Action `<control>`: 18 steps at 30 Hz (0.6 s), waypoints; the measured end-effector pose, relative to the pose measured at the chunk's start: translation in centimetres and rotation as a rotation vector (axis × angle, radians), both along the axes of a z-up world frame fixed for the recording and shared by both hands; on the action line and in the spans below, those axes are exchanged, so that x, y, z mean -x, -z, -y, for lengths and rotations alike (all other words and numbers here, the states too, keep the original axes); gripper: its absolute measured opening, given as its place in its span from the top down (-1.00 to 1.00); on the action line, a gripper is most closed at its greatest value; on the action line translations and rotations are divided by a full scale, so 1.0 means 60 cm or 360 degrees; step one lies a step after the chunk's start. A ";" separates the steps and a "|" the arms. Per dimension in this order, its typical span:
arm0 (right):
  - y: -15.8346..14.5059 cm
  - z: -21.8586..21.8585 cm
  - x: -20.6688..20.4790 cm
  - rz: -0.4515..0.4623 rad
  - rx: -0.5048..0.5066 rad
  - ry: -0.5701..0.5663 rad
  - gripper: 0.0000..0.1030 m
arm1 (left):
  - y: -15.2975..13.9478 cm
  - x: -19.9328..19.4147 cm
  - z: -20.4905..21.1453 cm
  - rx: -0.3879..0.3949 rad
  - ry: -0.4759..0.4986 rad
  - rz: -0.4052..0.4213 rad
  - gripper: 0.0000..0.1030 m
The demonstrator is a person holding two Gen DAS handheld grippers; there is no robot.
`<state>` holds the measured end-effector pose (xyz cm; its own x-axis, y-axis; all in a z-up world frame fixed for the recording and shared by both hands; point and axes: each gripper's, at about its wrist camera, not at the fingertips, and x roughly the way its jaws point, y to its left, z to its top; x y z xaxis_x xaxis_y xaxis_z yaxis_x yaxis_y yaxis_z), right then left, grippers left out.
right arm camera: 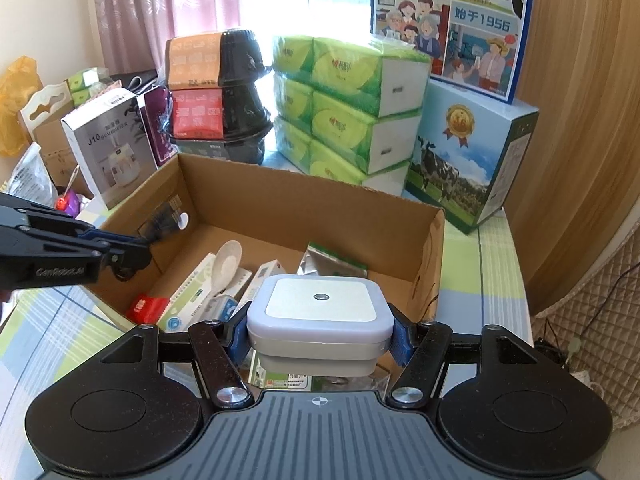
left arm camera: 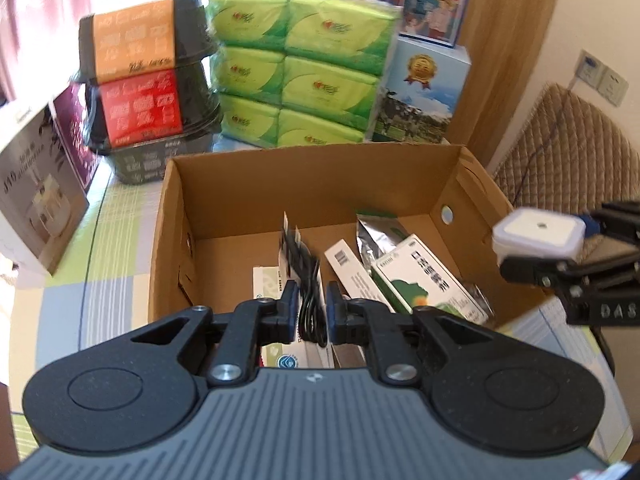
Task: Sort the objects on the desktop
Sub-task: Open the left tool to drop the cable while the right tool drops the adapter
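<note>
An open cardboard box (left arm camera: 312,152) (right arm camera: 300,184) stands on the checked tablecloth. My left gripper (left arm camera: 312,308) is shut on a clear packet with a black cable (left arm camera: 310,280) and holds it over the box's near left part. The right wrist view shows that left gripper (right arm camera: 140,248) with the cable packet (right arm camera: 168,218) by the left wall. My right gripper (right arm camera: 320,336) is shut on a white square night light (right arm camera: 320,304), held above the box's near right edge. In the left wrist view the night light (left arm camera: 536,232) hangs at the right, clamped by the right gripper (left arm camera: 540,248).
Inside the box lie medicine boxes (left arm camera: 424,280), a silver foil pouch (left arm camera: 376,236), a white spoon (right arm camera: 226,260) and a red packet (right arm camera: 146,306). Behind it stand green tissue packs (right arm camera: 344,108), stacked black bowls (left arm camera: 148,80), a milk carton box (right arm camera: 468,152) and a humidifier box (right arm camera: 112,148).
</note>
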<state>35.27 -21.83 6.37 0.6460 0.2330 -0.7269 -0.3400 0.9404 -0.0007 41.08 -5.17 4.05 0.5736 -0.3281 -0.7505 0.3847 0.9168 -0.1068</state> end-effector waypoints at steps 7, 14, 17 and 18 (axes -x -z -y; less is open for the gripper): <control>0.006 -0.003 -0.010 -0.0020 -0.0022 0.0013 -0.20 | 0.004 0.008 -0.012 0.0022 -0.0018 0.0005 0.48; 0.002 -0.011 -0.024 0.0003 -0.0130 0.0026 -0.21 | -0.003 0.032 -0.028 0.0002 -0.0035 0.0039 0.38; -0.004 -0.004 -0.035 0.0014 -0.0291 0.0046 -0.51 | -0.009 0.046 -0.036 0.0026 -0.0053 0.0047 0.34; -0.006 0.002 -0.037 0.0006 -0.0330 0.0085 -0.53 | -0.011 0.051 -0.040 0.0035 -0.0063 0.0054 0.27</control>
